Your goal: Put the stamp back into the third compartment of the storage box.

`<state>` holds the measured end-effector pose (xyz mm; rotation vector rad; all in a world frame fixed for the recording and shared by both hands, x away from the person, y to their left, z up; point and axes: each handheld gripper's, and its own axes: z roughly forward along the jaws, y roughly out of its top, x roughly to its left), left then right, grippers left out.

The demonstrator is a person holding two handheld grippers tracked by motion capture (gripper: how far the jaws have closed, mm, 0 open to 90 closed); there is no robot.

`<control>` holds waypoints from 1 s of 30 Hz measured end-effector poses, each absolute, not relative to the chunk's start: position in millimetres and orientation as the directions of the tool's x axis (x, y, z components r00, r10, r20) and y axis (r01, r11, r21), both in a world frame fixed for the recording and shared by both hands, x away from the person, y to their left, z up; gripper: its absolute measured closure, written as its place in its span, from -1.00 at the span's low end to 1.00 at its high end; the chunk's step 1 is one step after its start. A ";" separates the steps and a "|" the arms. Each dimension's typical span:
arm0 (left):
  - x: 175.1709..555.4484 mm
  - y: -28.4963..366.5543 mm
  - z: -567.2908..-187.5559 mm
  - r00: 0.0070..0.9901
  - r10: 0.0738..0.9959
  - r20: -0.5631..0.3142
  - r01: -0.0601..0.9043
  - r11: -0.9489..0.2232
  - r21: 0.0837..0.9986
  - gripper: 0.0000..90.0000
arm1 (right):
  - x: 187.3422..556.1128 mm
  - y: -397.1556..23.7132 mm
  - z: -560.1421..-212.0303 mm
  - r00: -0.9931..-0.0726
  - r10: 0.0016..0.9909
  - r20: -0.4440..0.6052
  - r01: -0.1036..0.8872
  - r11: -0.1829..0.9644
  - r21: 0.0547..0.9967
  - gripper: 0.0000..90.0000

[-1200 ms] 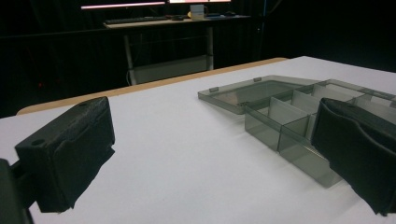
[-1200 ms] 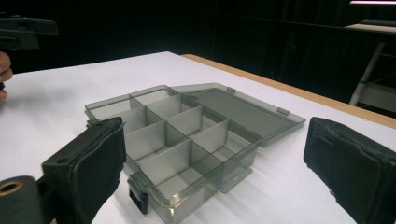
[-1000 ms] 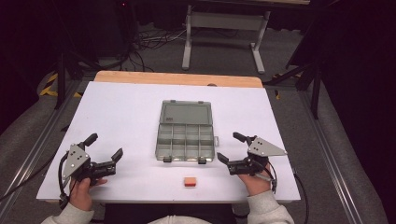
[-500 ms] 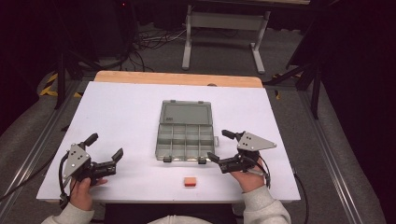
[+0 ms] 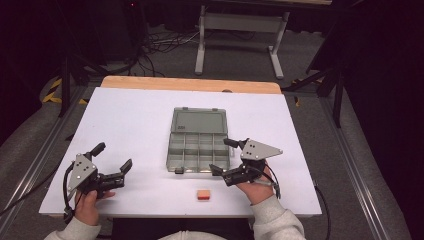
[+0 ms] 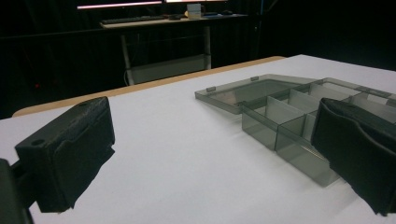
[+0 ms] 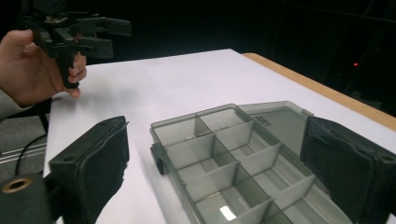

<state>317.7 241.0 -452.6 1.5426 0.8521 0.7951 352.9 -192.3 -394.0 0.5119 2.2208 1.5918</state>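
R gripper [image 5: 223,156] jaws wide, just beside the open box [image 5: 198,140], near its front-right corner. L gripper [image 5: 112,156] also wide, well apart from box. Orange block [image 5: 203,194] nearer R gripper, on table [image 5: 130,115].

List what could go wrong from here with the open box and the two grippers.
1. The right gripper, jaws open, sits right at the compartment box's near right corner; closing in might nudge the light-looking box across the table.
2. The small orange block lies near the table's front edge; a sweeping hand could knock it off.
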 end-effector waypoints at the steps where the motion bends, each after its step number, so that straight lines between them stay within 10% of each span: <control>1: 317.6 241.0 -452.5 0.508 0.861 0.033 0.091 -0.092 0.992 -0.98 | 353.1 -191.4 -393.9 -0.872 0.483 -0.075 0.084 0.300 0.950 -0.78; 30: 317.4 240.6 -452.1 0.512 0.858 0.035 0.090 -0.094 0.992 -0.98 | 352.1 -164.7 -395.5 -0.927 0.367 -0.072 0.093 0.412 0.907 -0.57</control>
